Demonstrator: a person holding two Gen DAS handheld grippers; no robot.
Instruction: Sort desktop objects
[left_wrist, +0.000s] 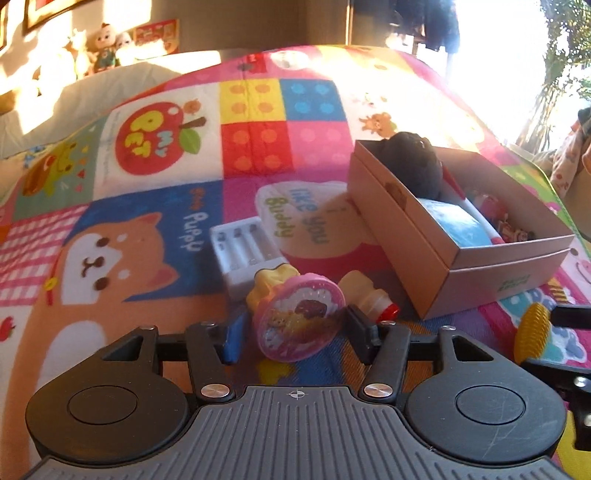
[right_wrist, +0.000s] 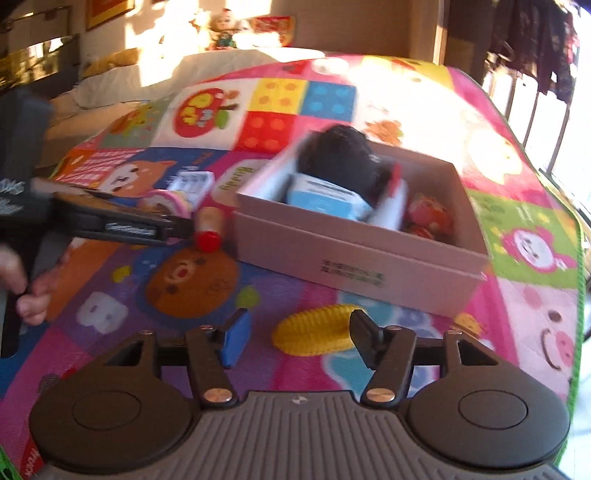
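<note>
In the left wrist view my left gripper (left_wrist: 295, 336) is shut on a pink round toy (left_wrist: 301, 325) with a yellow top, which is tilted between the blue pad and the black pad. In the right wrist view my right gripper (right_wrist: 299, 341) is open just above the mat. A yellow toy corn cob (right_wrist: 314, 334) lies between its fingers, with a gap on the blue pad's side. The cob (left_wrist: 532, 332) also shows at the left wrist view's right edge. An open cardboard box (right_wrist: 332, 258) stands just beyond both grippers.
The box (left_wrist: 491, 280) holds a black plush (left_wrist: 413, 162), a blue packet (left_wrist: 458, 225) and small red items. A white battery holder (left_wrist: 245, 251) and a red-capped bottle (left_wrist: 369, 299) lie on the colourful mat (left_wrist: 147, 240). A person's hand (right_wrist: 22, 280) holds the left gripper.
</note>
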